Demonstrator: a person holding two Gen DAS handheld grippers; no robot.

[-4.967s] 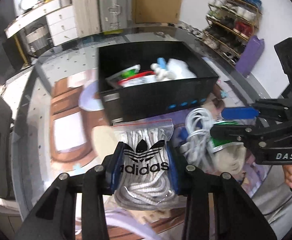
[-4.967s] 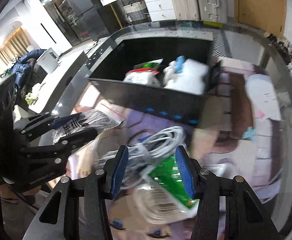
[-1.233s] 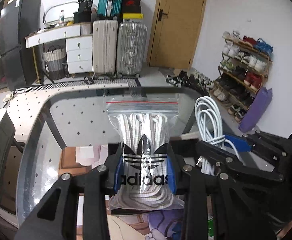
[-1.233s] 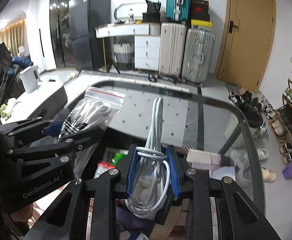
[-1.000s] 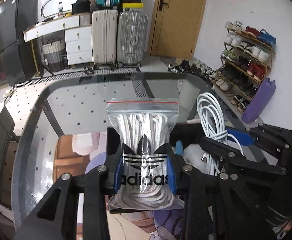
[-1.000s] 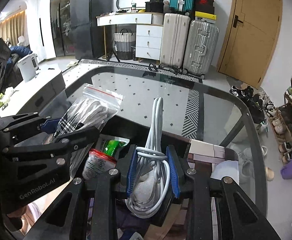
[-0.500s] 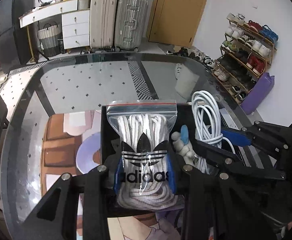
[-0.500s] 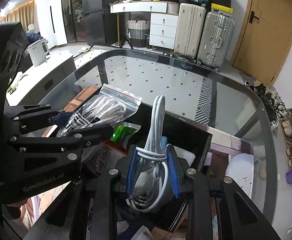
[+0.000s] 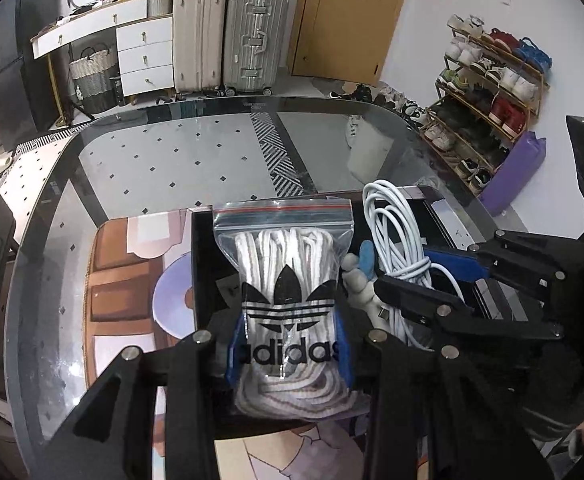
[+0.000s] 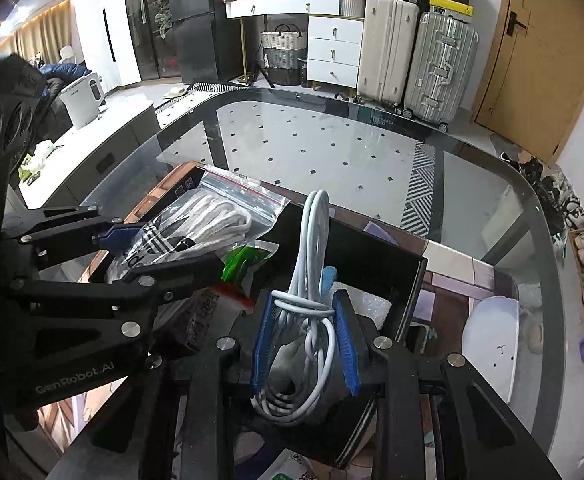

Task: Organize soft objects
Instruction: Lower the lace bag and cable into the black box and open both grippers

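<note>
My left gripper is shut on a clear zip bag of white laces with a black Adidas logo, held over the left part of the black bin. My right gripper is shut on a coiled white cable, held over the right part of the same bin. Each gripper shows in the other's view: the right one beside the bag, the left one with the bag. Inside the bin lie a green packet and a white soft toy.
The bin stands on a glass table over a printed mat. Suitcases, a white dresser and a shoe rack stand beyond the table. A white counter is at the left.
Both grippers picked their items up off the table five seconds ago, lifted them, and over the last second have tilted down and moved over the black bin.
</note>
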